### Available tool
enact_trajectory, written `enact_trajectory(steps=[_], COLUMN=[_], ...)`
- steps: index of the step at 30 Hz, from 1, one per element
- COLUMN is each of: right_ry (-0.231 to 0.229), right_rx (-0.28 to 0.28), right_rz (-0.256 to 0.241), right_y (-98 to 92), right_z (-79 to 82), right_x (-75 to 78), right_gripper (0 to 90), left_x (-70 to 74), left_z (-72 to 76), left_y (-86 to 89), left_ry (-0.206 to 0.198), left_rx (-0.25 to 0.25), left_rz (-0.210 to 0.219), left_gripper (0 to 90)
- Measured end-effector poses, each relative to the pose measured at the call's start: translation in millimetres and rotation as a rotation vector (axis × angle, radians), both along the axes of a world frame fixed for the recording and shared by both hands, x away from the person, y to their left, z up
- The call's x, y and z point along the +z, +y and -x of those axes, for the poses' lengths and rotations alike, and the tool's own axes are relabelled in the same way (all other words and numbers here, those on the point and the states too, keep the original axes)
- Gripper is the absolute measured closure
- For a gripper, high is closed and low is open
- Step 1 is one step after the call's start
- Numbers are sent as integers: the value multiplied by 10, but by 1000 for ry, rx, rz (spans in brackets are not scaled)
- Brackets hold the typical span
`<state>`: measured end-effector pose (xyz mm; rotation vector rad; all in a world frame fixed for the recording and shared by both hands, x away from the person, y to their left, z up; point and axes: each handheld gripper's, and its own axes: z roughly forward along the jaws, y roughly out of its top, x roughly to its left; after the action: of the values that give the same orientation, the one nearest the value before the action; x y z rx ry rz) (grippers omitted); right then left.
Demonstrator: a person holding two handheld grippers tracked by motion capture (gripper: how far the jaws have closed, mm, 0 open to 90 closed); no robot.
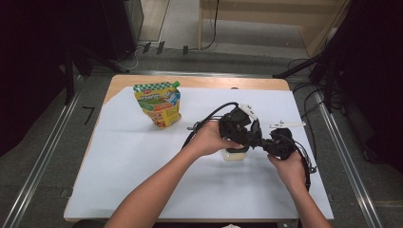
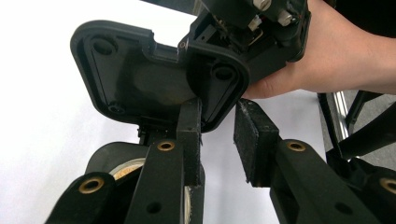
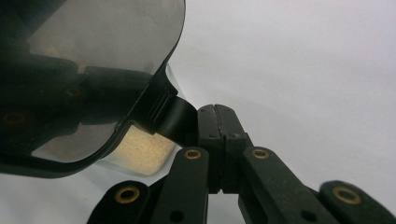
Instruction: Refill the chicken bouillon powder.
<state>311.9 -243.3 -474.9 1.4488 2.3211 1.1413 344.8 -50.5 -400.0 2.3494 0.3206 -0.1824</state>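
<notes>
Both forearms come in from the bottom of the high view and meet right of the table's middle. The left hand (image 1: 209, 138) is curled around the left gripper (image 1: 236, 124), reaching across to the right, and the right hand (image 1: 289, 167) holds the right gripper (image 1: 280, 144) from below, wrist bent a bit inward. The two grippers are pretty much nose to nose over one small clear container (image 1: 235, 154) with pale grainy stuff in it, sitting on the white sheet (image 1: 142, 156) that covers the table.

In the right gripper view the jaws are pressed together, and they look pinched on a little black tab (image 3: 175, 119) sticking out from the container's dark flip lid (image 3: 88, 70), which is swung up and open. You can see the beige contents (image 3: 140, 151) under it.

In the left gripper view the jaws stand apart with a clear gap, nothing between them. One fingertip (image 2: 190, 126) sits right against the underside of the open lid (image 2: 140, 74); I can't tell if it's actually pushing on it.

Count-wise: one container, one lid, one colourful spouted pouch (image 1: 159, 103) standing well apart at the back left of the sheet, and one small white object (image 1: 286, 124) lying near the right gripper, too small to tell what it is
</notes>
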Motion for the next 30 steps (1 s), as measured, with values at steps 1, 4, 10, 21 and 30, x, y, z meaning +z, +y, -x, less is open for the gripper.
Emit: enact_trajectory(steps=[1, 4, 10, 21, 30], right_ry=[-4, -18, -33, -38, -24], right_rx=[1, 6, 6, 46, 105], right_rz=[-4, -10, -21, -33, -79], right_y=[-2, -13, -56, -7, 165], right_z=[1, 9, 117, 498, 728], right_x=[-3, 1, 69, 213, 227], right_gripper=[900, 900, 898, 818, 697], left_x=[3, 35, 99, 53, 26], left_z=[3, -2, 25, 2, 56], left_y=[8, 60, 228, 658, 920], left_ry=[6, 24, 32, 82, 119], left_rx=[0, 6, 22, 78, 143], left_rz=[6, 18, 21, 32, 3], left_gripper=[721, 700, 661, 565, 504])
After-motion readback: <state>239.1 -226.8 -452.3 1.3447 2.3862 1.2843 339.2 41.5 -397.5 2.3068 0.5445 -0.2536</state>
